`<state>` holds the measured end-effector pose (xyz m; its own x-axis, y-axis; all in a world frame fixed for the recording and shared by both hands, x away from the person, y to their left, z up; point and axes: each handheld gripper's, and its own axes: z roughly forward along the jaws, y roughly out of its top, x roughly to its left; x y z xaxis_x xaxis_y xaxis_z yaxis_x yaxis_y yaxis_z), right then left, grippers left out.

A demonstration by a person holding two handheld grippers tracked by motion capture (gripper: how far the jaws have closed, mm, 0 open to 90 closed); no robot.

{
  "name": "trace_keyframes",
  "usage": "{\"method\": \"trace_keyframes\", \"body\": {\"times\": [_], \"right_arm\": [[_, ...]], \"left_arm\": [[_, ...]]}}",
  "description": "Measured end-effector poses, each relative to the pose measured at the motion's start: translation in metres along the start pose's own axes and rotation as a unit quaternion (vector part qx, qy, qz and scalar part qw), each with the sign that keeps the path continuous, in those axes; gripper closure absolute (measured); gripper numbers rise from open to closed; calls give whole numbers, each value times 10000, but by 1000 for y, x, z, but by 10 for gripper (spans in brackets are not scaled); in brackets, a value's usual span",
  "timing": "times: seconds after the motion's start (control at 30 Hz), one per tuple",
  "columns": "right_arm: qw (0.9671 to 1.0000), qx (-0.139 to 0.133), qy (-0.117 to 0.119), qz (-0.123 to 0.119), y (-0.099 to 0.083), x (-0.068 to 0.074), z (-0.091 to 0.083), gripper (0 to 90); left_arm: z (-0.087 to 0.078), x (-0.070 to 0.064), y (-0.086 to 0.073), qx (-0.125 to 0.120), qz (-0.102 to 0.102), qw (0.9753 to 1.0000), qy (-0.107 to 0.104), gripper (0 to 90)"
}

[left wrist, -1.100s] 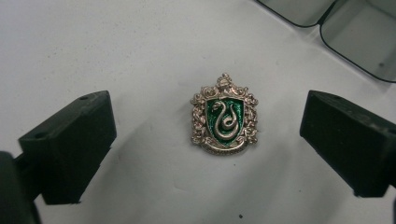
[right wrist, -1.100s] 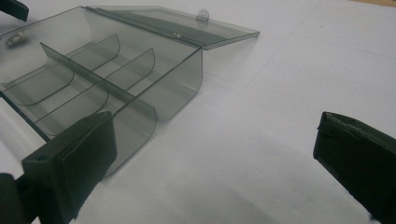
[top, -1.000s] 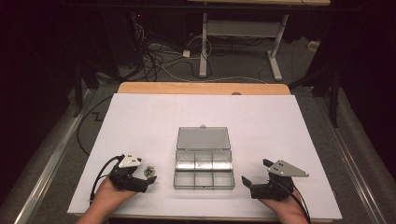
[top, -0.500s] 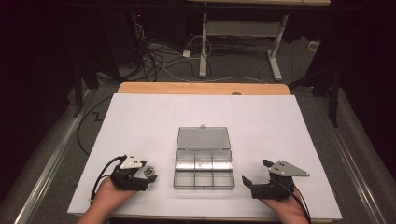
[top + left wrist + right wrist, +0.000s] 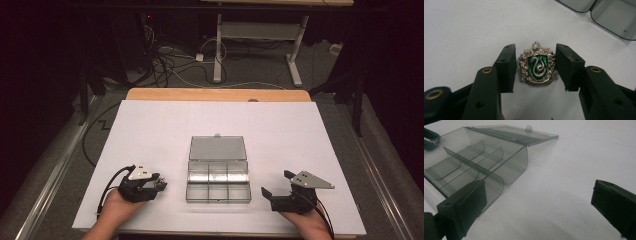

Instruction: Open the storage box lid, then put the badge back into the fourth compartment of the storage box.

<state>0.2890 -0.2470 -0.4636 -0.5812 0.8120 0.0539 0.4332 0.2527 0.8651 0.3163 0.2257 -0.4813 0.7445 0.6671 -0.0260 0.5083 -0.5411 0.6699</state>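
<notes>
Left tool [image 5: 535, 67]: your jaws stand narrow either side of the crest badge [image 5: 537, 64], seemingly just clear of it.
Badge: lies flat on the white desk [image 5: 150, 130], just left of the box.
Right tool [image 5: 278, 186]: jaws wide, holding nothing.
Compartment box [image 5: 218, 175]: between your tools, lid open.

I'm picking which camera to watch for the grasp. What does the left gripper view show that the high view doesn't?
Left gripper view: the badge is a silver crest with a green shield and a snake, lying between open jaws with a gap on each side. High view: the right gripper open beside the clear box, its lid folded back. Both: the left gripper, white table sheet, and part of the box.
</notes>
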Motion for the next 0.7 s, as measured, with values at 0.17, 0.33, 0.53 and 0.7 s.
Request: {"method": "trace_keyframes", "body": {"times": [0.17,0.33,0.53,0.7], "right_arm": [[10000,27,-8,43,-1,1,-1,7],[10000,-5,-43,78,-1,-1,-2,7],[9999,23,-82,82,-3,-3,-3,7],[10000,-17,-73,55,-2,-2,-4,7]], "left_arm": [[0,0,0,9,-22,10000,-22,542],[0,1,0,2,-30,10000,-54,545],[0,0,0,9,-32,10000,-43,546],[0,0,1,30,-7,10000,-31,547]]}}
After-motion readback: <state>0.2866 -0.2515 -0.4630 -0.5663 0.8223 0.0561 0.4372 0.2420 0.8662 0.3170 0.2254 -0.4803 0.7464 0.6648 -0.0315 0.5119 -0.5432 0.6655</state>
